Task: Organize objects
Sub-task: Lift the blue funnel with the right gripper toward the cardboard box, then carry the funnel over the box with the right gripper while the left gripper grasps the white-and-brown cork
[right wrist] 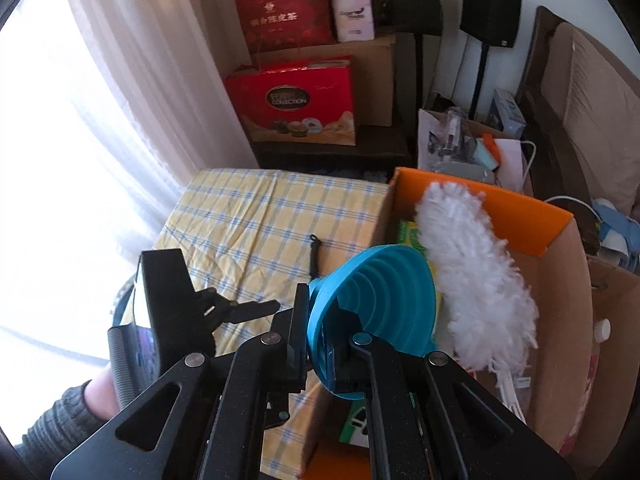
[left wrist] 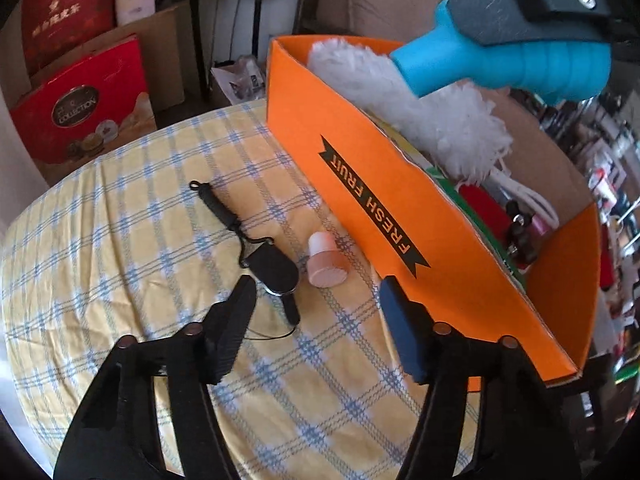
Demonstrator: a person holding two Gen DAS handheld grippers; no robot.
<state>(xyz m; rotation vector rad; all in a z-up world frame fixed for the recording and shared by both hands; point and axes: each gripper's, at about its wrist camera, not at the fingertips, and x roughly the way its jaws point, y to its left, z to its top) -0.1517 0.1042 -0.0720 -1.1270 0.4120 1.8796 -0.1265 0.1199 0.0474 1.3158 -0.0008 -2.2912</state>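
Above the orange box (right wrist: 516, 216), a blue funnel (right wrist: 372, 296) is held tightly by the right gripper (right wrist: 320, 344), while the half-open, empty left gripper (left wrist: 316, 296) is pointed at a pink bottle (left wrist: 326, 266) at twelve o'clock.

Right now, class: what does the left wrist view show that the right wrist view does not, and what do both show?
Only the left wrist view shows the small pink bottle and black brush on the cloth. Only the right wrist view shows the curtain and a grey sleeve. Both show the orange box, white duster and blue funnel.
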